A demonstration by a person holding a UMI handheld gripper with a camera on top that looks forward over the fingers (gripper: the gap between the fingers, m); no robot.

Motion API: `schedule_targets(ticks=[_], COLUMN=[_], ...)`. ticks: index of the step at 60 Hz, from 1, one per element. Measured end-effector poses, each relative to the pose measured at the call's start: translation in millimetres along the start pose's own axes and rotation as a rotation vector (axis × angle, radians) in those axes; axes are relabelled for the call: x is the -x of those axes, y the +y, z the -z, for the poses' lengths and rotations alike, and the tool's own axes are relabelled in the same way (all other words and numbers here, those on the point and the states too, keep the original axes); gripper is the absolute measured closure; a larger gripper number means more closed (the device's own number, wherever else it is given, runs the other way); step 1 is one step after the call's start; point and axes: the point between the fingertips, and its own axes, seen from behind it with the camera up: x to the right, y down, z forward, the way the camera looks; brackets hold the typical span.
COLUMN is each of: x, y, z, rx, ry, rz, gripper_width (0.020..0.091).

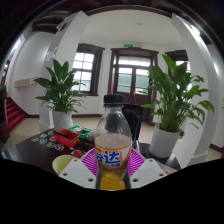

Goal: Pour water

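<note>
A clear plastic bottle [113, 140] with an orange drink at its bottom and an orange-and-blue label stands upright between my fingers. My gripper [112, 165] is shut on the bottle, with both magenta pads [91, 160] pressed against the label's sides. Its neck and cap rise above the fingers. Just left of the bottle, beside the left finger, sits a small yellowish cup [64, 164] on the dark table [30, 152].
Red and green packets [68, 134] lie on the table beyond the cup. A dark chair back [128, 110] stands behind the bottle. Potted plants stand at the left [60, 95] and right [172, 105]; the right one is in a white pot. Windows and a door lie beyond.
</note>
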Motion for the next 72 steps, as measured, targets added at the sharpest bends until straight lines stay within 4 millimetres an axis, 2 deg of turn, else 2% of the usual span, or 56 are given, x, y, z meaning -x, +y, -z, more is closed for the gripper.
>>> schedule_targets(ticks=[11,14,15,16,29,36,41,45,50,55,64,72], x=[3.0,1.8,0.6,0.1,-5.5,-6.0,-6.4,-6.6,-1.1,3.2,16.5,24.3], y=[24.2,35.3,40.5,36.0,37.4,37.2,40.4,46.5,48.8,57.0,74.7,74.4], z=[-13.5,-17.4,-18.8,-19.4,-10.5,-10.8,-9.7,-5.1,10.0,35.5,94.6,145.0], rx=[-0.02,-0.009,-0.002,-0.031,-0.057,-0.054,-0.04,-0.015,-0.008,0.007,0.045,0.052], ry=[-0.014,-0.014,-0.011,-0.011,0.025,0.035,0.047,0.06,0.056,0.062,0.11,0.192], rz=[-0.066,-0.067,-0.063,-0.063,-0.087,-0.094,-0.102,-0.136,-0.167,-0.181,-0.17,-0.151], gripper_width=[0.0772,0.077,0.0749,0.0766,0.0752,0.0637,0.0583,0.047,0.0366,0.0313,0.0284,0.0278])
